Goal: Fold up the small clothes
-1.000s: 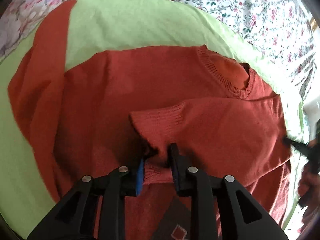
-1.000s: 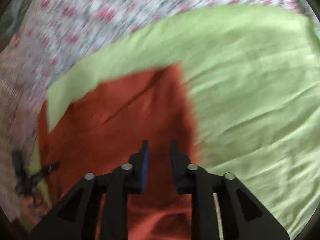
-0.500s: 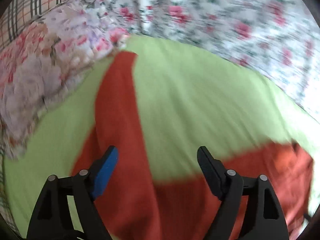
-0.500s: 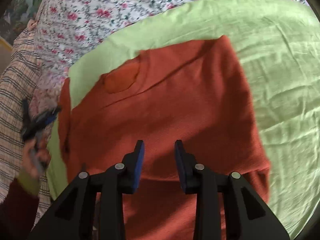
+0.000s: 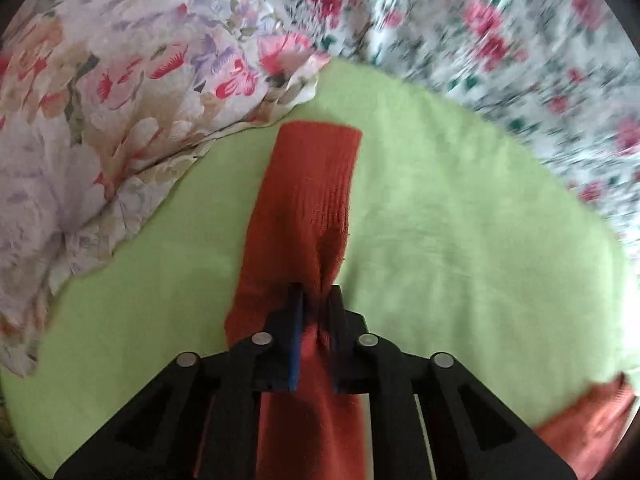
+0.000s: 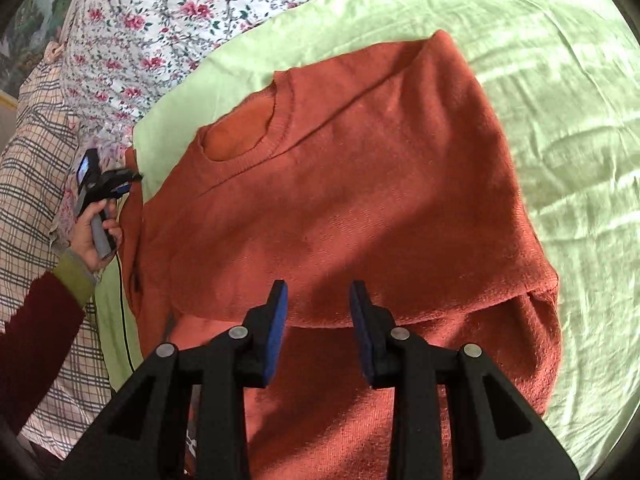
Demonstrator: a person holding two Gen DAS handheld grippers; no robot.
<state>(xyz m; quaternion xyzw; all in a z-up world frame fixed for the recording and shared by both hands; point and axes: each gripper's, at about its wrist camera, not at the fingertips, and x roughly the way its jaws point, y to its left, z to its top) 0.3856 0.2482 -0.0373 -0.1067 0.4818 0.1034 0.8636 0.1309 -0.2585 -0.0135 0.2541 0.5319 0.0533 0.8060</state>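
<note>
An orange-red knit sweater (image 6: 360,184) lies on a light green sheet (image 6: 560,80), neck hole toward the upper left, one sleeve folded across its body. In the left wrist view its other sleeve (image 5: 312,192) stretches out straight on the green sheet (image 5: 460,220), cuff at the far end. My left gripper (image 5: 314,294) is shut on this sleeve, the knit bunched between the jaws. It also shows in the right wrist view (image 6: 120,184), at the sweater's left edge. My right gripper (image 6: 318,292) is open and empty, hovering above the sweater's lower body.
A floral pillow (image 5: 100,120) lies at the left of the outstretched sleeve, close to its cuff. Floral bedding (image 5: 520,40) runs behind the green sheet. A checked cloth (image 6: 36,168) lies at the far left. A black cable (image 6: 122,320) trails beside the sweater.
My left gripper let go of the folded sleeve, swung left while open, and has now shut on the other sleeve. My right gripper has drawn back and opened a little wider.
</note>
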